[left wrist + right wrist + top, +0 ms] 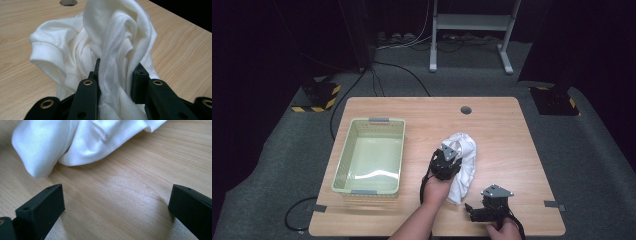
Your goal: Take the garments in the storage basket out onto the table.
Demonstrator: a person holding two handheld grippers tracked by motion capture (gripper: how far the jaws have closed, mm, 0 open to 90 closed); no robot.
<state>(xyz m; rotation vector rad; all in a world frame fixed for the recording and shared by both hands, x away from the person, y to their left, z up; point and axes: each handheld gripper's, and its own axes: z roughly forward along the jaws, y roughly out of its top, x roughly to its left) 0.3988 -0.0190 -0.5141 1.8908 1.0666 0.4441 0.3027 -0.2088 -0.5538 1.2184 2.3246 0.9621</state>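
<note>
Two grippers: left gripper (116,75) clamps white shirt (100,42); right gripper (116,202) gapes beside it.

Black two-jaw grippers (446,162), brass-ringed screw holes, apparently grey triangular top plates.

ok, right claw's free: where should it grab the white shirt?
Probably the loose rounded fold at the near end of the white shirt, closest to the open right claw. Come in low along the table, jaws either side of the fold. The left claw already pinches the raised middle.
</note>
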